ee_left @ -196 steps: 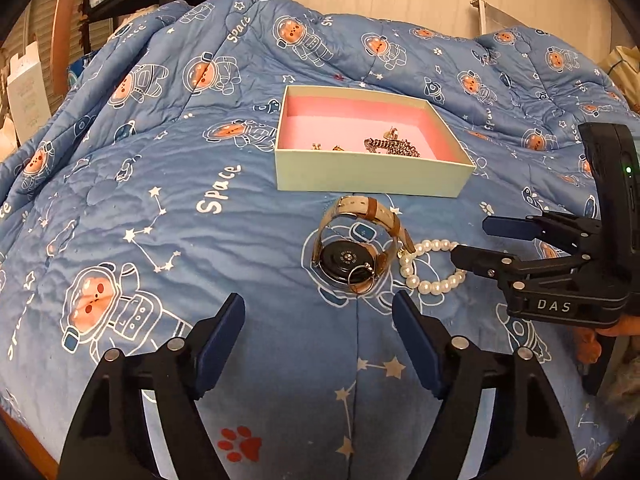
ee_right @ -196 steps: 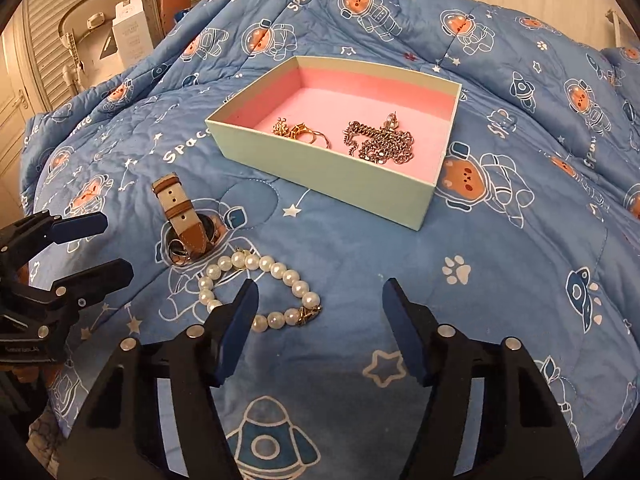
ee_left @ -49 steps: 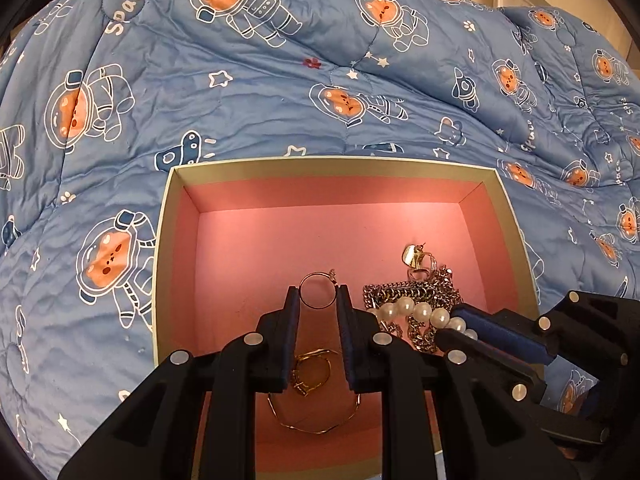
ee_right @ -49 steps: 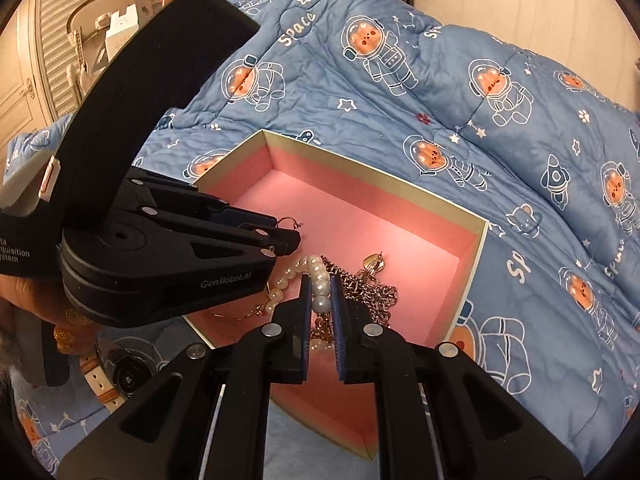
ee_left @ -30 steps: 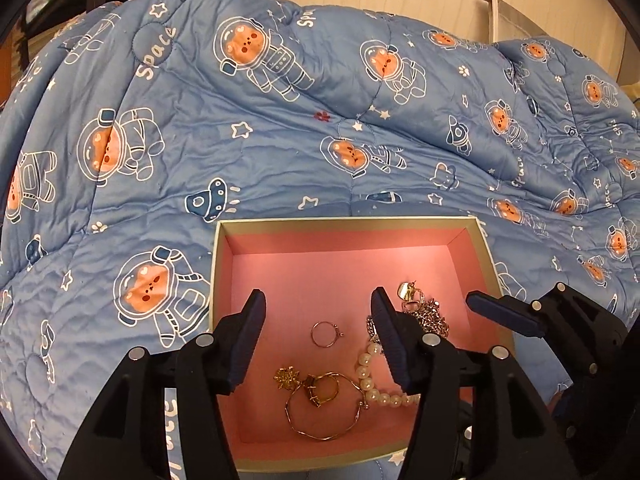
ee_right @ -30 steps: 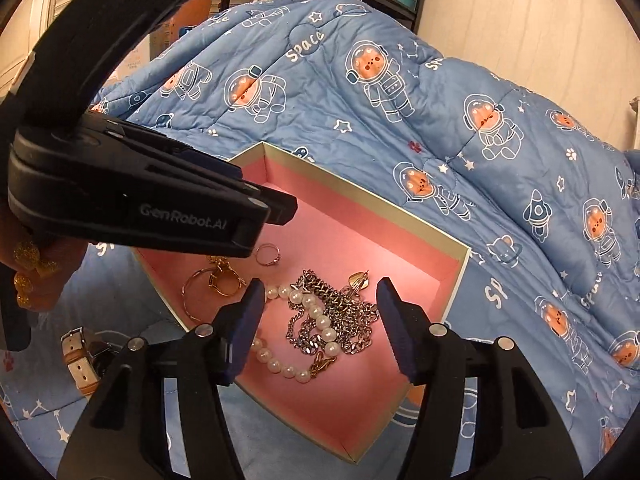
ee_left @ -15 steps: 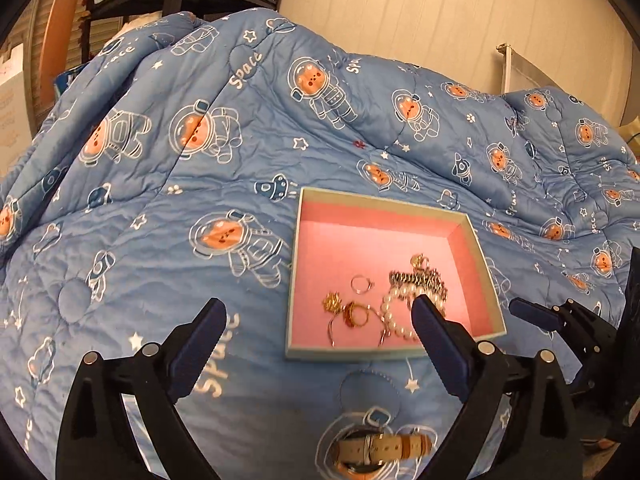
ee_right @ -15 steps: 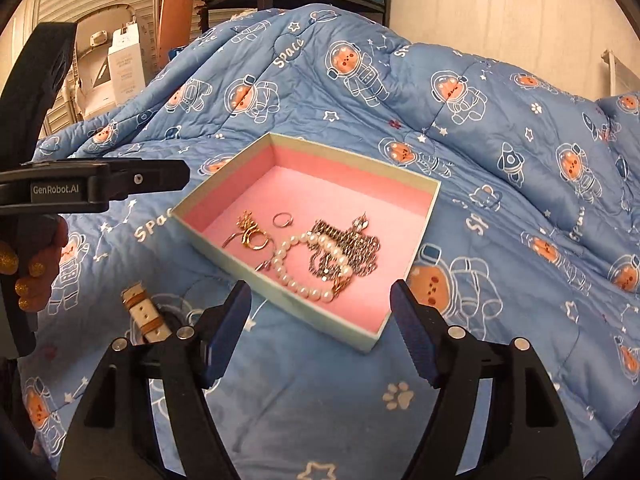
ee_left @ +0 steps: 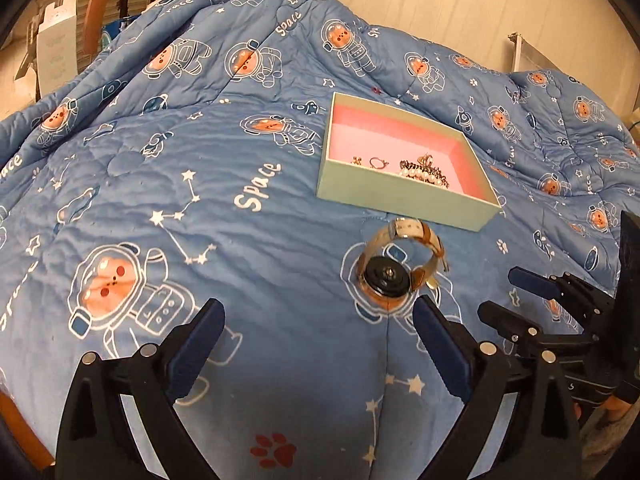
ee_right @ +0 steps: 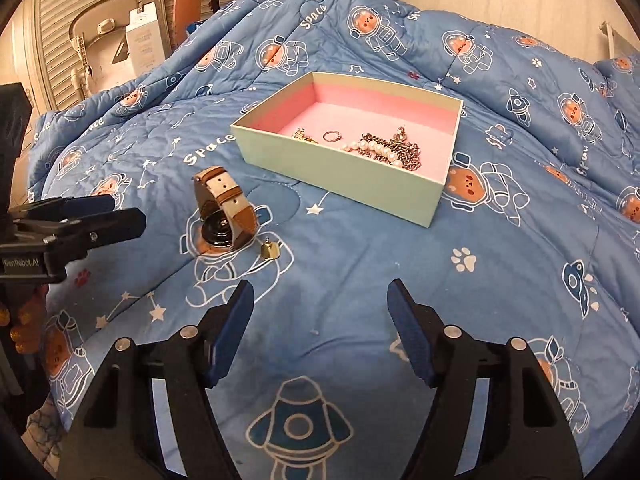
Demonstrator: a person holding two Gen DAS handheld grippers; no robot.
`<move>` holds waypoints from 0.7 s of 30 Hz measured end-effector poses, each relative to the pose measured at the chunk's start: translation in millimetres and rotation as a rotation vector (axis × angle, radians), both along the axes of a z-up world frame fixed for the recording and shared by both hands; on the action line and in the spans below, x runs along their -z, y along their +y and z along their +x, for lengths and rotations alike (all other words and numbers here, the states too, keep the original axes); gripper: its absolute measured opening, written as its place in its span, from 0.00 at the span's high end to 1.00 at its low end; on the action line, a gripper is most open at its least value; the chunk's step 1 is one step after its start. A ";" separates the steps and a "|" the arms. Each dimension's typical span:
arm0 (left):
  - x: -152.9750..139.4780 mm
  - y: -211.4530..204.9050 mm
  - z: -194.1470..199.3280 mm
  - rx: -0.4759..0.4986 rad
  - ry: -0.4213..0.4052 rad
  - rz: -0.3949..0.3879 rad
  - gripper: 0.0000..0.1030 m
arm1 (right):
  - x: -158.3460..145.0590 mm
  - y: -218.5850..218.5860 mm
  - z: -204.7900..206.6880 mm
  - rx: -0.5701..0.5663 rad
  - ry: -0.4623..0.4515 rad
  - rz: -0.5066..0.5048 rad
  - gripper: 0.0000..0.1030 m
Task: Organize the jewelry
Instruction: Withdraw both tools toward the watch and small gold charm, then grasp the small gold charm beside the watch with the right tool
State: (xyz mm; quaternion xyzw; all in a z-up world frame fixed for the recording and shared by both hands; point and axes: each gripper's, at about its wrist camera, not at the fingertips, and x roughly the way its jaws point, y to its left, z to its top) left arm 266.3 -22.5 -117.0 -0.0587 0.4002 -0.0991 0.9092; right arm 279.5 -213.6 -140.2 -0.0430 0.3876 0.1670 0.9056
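Above the quilt (ee_left: 248, 264), left gripper (ee_left: 316, 332) gapes empty; right gripper (ee_right: 320, 320), empty, is closing.

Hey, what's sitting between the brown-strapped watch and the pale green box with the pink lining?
Only bare blue quilt separates the brown-strapped watch from the pale green box, shown best in the right wrist view.

Quilt (ee_left: 280, 280): matt stitched cloth. Box (ee_right: 340, 172): matt card, pink lining. Watch (ee_left: 394, 264): leather strap, glossy dark case back. Pearl bracelet (ee_right: 372, 150): glossy beads. Chain (ee_right: 408, 152): shiny metal.
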 end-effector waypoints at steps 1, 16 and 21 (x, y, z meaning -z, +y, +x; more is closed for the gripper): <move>2.8 -0.9 -3.5 -0.003 0.007 -0.001 0.11 | 1.2 2.4 -1.3 -0.007 0.007 0.003 0.41; 13.0 -8.8 -21.6 -0.017 0.002 0.065 0.18 | 16.8 30.5 21.2 -0.071 0.082 -0.022 0.65; 11.7 -11.8 -20.0 -0.008 -0.004 0.083 0.22 | 17.5 37.2 35.3 -0.073 0.099 -0.023 0.75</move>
